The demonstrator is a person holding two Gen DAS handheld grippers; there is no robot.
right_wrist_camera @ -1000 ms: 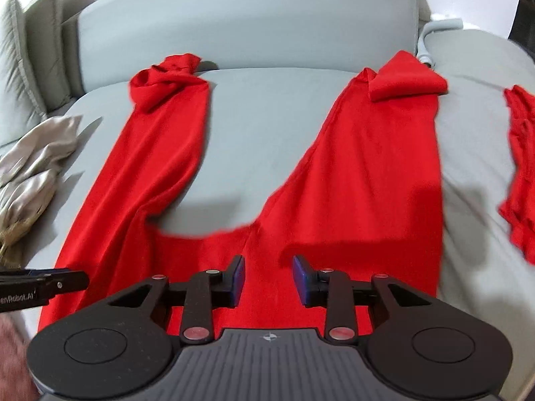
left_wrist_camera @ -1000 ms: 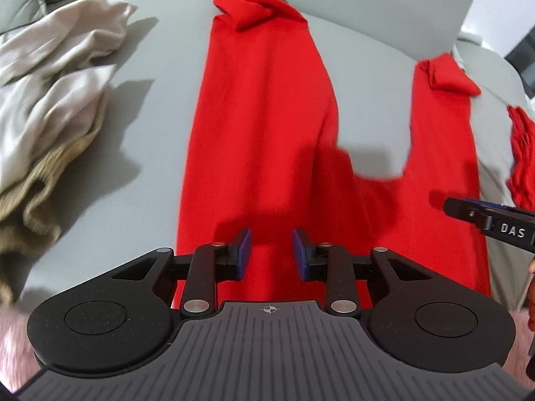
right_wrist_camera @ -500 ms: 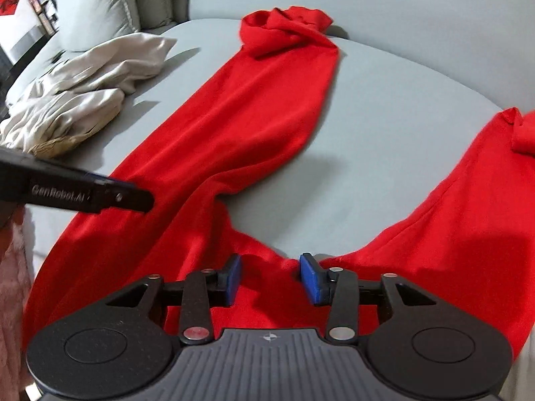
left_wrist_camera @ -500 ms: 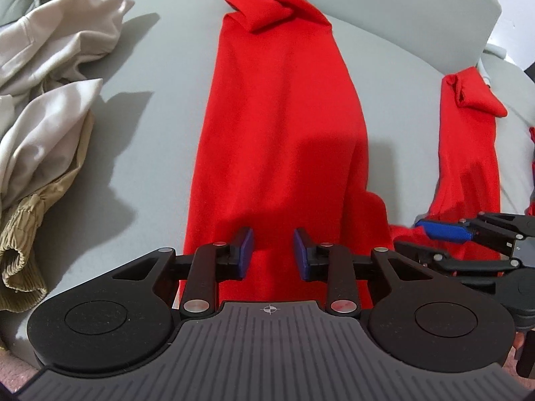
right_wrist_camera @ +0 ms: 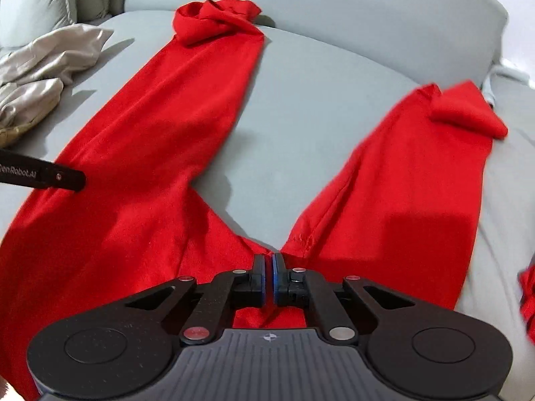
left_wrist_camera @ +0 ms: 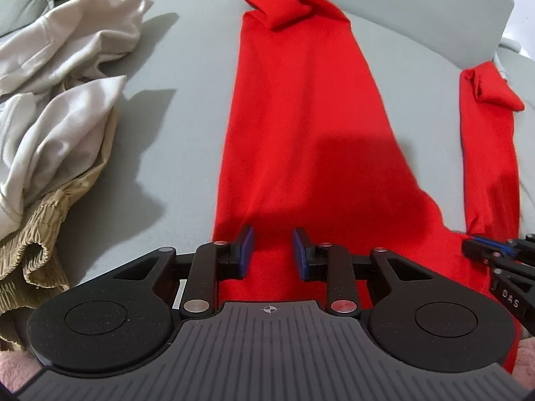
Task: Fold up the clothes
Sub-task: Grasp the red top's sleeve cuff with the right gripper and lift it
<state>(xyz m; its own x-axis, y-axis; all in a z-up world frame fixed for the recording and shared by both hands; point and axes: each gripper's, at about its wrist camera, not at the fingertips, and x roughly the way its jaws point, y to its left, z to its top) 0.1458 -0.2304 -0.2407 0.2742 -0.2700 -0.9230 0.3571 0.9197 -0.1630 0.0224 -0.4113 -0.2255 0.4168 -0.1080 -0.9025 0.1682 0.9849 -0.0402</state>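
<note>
Red trousers [right_wrist_camera: 160, 140] lie spread flat on the grey sofa seat [right_wrist_camera: 317, 107], legs splayed toward the far backrest, both cuffs bunched; no fold made yet. Right gripper [right_wrist_camera: 269, 267] is closing, its pads pinching cloth at the crotch near the front edge. Left gripper [left_wrist_camera: 272, 250] stands part spread over the left leg's near end, gripping nothing. A beige garment heap [left_wrist_camera: 57, 107] lies left, apart from the trousers; another red item [right_wrist_camera: 526, 297] lies at the right edge.

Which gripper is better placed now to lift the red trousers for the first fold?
Right. The right gripper is closing on the red trousers at the crotch, while the left gripper stands open above one leg.
</note>
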